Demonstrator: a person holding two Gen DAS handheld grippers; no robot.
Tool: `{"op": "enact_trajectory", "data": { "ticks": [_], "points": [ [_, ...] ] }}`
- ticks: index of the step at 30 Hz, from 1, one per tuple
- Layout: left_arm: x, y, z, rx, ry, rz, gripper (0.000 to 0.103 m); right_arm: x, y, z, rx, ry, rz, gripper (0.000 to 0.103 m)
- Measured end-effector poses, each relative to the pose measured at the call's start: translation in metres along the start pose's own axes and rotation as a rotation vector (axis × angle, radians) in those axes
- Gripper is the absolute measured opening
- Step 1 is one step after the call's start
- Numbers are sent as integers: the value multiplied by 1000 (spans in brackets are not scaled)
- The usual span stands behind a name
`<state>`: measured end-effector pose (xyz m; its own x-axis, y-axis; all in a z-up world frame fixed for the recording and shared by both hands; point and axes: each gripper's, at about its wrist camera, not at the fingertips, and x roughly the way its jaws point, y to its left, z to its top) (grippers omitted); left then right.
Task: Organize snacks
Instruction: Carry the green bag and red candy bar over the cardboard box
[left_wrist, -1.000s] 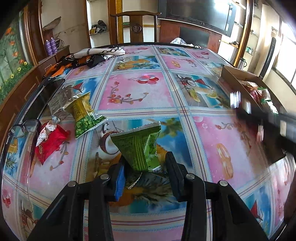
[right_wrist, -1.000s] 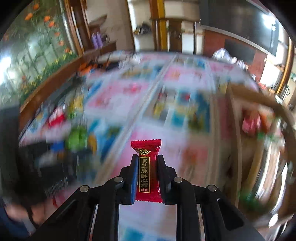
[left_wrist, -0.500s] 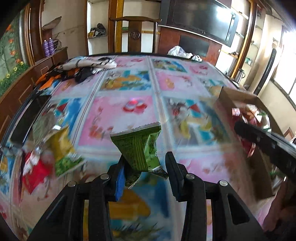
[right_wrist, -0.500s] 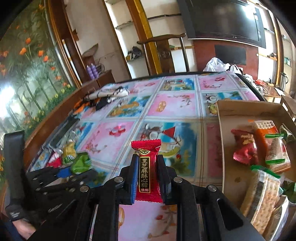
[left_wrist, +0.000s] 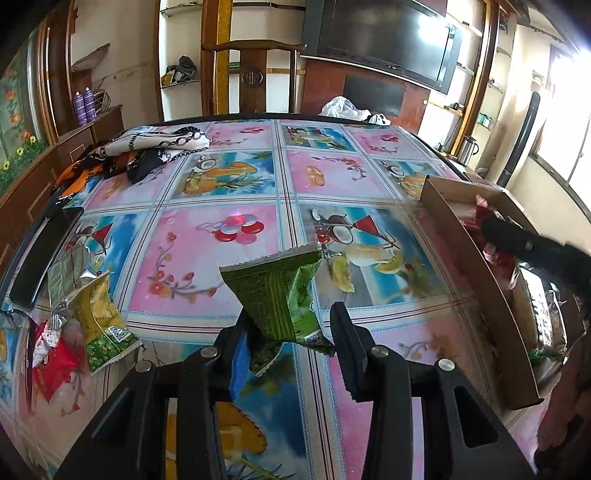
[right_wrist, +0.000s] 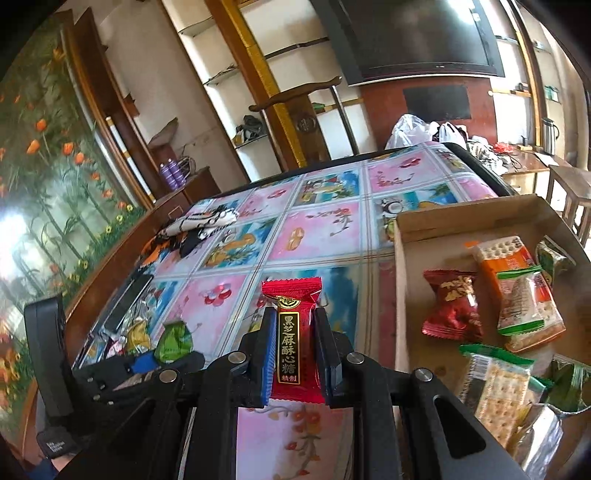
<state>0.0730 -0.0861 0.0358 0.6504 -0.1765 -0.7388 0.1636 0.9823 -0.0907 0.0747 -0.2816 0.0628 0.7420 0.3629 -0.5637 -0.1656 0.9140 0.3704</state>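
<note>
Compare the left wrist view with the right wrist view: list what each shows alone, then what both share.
Left wrist only: the red packet lying left on the tablecloth. Right wrist only: the right gripper shut on a red candy, and the orange cracker pack in the box. Both: the cardboard box, the left gripper holding the green packet, the patterned tablecloth.

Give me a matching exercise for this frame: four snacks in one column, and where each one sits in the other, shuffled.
Things:
1. green packet
2. red candy
3. yellow-green packet
4. orange cracker pack

Places:
A. inside the cardboard box
B. between the right gripper's pads
C. lying on the table at the left
D. in the left gripper, above the table

Pairs: 1-D, 2-B, 3-C, 4-A
</note>
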Motion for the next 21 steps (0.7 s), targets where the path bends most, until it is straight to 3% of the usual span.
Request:
{"op": "enact_trajectory", "data": {
  "ticks": [15, 21],
  "points": [
    [-3, -13, -4, 22, 2, -6, 39, -23, -64, 17, 184, -54, -28, 20],
    [-5, -36, 0, 57, 7, -21, 39, -32, -78, 21, 219, -73, -22, 20]
  ]
}}
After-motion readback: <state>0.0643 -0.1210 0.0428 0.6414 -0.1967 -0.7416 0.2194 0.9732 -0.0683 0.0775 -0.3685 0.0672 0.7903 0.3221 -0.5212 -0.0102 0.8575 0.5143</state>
